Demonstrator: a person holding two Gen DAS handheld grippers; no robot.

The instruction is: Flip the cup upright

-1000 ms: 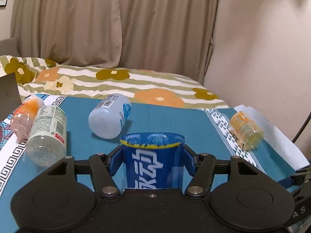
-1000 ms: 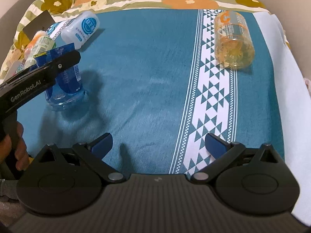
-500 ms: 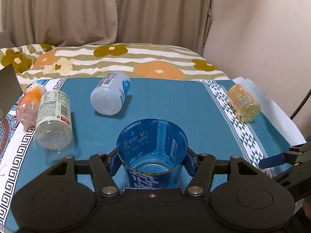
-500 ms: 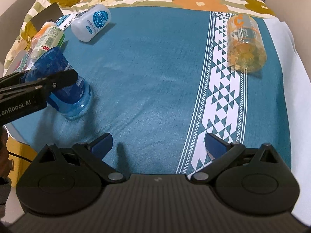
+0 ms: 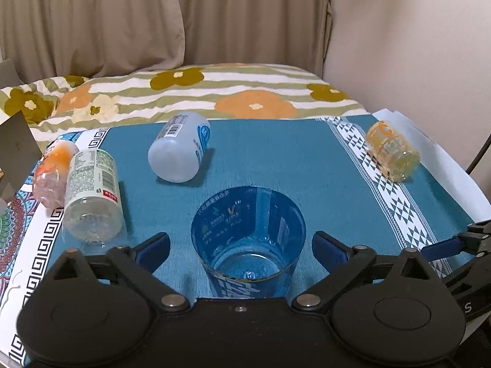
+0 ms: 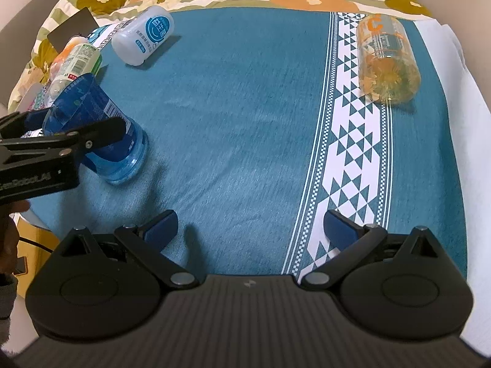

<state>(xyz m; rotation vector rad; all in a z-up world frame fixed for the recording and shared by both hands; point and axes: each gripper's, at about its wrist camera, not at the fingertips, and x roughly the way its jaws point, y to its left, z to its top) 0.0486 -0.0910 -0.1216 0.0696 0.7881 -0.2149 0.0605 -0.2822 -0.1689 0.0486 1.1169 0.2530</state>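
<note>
Cup [image 5: 248, 242], a translucent blue plastic one with white printing, is standing mouth-up on the teal cloth [image 5: 276, 159] in the lower centre of the left wrist view, its base resting on the fabric. The left gripper [image 5: 241, 247] is sitting spread wide around it, with a visible gap showing between each blue pad [image 5: 153, 250] and the cup wall, so nothing is being grasped. In the right wrist view the same cup [image 6: 101, 141] is appearing at the left edge of the frame, partly crossed by the black arm of the left gripper [image 6: 76, 128] (the fisheye is making the cup seem to lean).

The right gripper [image 6: 251, 227] is hovering low over the cloth at the bottom of its own frame, its blue fingers [image 6: 161, 225] splayed apart and holding nothing.

Other containers are lying on their sides. A white bottle [image 5: 179, 151] with a blue label is resting above the cup, in the centre of the left wrist frame. A clear bottle with a green label [image 5: 92, 193] is lying at the left, touching an orange-tinted bottle [image 5: 52, 174] just beside it. An amber jar [image 5: 392, 155] is lying at the right, on the white patterned band [image 5: 389, 190] of the cloth. A floral striped bedspread [image 5: 190, 92] is filling the frame's upper middle, with beige curtains [image 5: 122, 21] hanging above it.
</note>
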